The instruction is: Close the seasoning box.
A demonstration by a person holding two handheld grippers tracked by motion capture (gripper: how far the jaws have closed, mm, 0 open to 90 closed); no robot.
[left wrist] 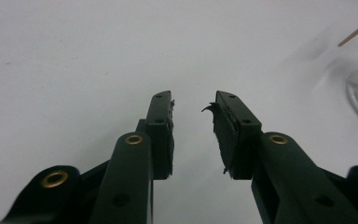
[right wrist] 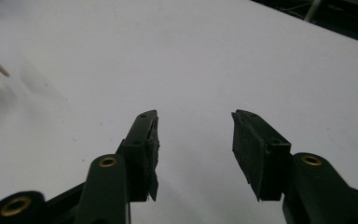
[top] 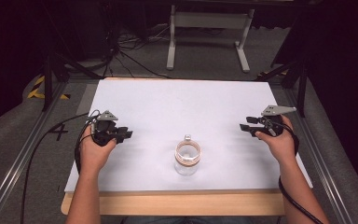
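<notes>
So the jar (top: pixel 187 158) sits on the desk (top: pixel 168 102) toward the near edge, roughly centred. The left hand-held gripper (top: pixel 127 134) is off to its left, the right hand-held gripper (top: pixel 245 128) off to its right, both well apart from it and slightly farther back.

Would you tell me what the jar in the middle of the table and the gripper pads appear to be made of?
The jar looks like clear glass or plastic: the white table shows through its wall; its rim band looks tan, perhaps wood. The left gripper and right gripper have matte black pads, probably rubber or foam, since their edges look frayed and torn.
</notes>
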